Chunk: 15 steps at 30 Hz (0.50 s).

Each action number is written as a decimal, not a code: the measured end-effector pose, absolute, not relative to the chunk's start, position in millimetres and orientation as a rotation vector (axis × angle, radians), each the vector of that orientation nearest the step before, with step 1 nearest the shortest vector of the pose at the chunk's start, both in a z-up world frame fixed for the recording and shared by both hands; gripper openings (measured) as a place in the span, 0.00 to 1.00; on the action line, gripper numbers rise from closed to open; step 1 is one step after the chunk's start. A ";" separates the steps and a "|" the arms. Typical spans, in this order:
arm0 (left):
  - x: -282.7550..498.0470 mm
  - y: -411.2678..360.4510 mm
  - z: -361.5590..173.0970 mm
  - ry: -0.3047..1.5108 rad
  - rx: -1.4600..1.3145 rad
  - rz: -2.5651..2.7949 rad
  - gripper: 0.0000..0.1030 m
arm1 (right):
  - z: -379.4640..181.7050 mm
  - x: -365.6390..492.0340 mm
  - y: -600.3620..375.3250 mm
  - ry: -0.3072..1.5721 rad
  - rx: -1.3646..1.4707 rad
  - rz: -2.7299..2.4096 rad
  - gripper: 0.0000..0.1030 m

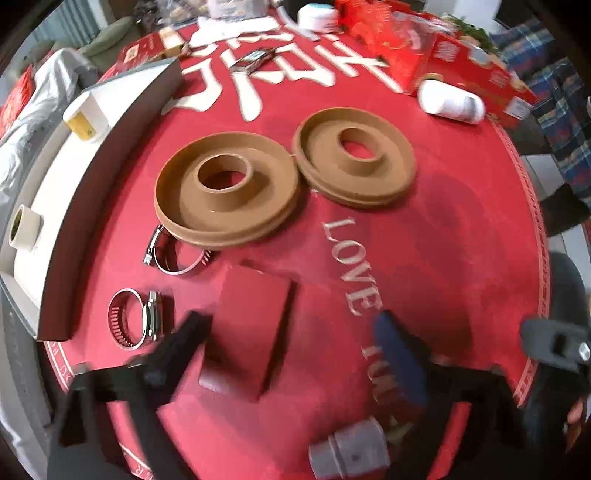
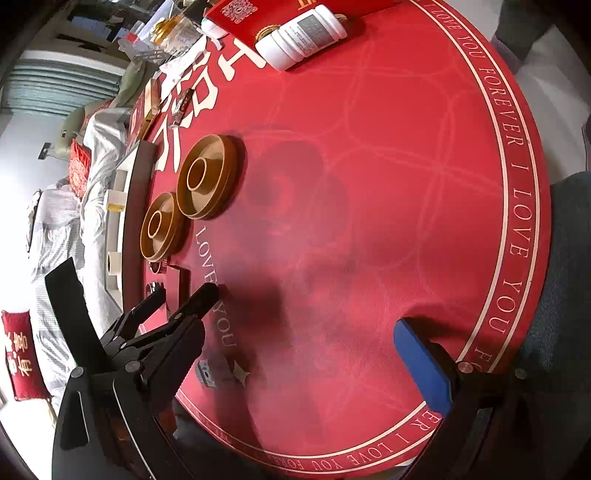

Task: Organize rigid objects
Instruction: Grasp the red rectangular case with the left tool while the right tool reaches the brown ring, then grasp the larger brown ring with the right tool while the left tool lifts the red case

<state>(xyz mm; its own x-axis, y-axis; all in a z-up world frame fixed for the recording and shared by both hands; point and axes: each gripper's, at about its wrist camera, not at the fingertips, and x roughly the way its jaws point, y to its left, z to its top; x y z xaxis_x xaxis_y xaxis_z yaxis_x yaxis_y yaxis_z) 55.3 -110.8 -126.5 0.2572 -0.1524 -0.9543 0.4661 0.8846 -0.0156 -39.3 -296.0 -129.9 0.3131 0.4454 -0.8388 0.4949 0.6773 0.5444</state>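
Left tongs [image 1: 295, 343] spread over flat dark-red rectangular block [image 1: 251, 328]; looks stiff, light, best pinched across its short sides. Right tongs [image 2: 310, 321] spread, empty.

Red round tablecloth [image 2: 369, 221] — border ring reads "I LOVE YOU FOREVER", repeated around the rim. Across its middle, white lettering "LOVE YOU", running past the two brown discs. Large white Chinese characters at the far side, not legible. White bottle [image 2: 301, 35] — printed grey label, text too small. Red cushion [image 2: 20, 356] — Chinese characters, unclear.
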 end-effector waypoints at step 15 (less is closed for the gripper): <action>18.8 -59.9 -110.2 1.313 0.219 -0.414 0.37 | -115.0 82.7 -214.4 1.322 0.120 0.032 1.00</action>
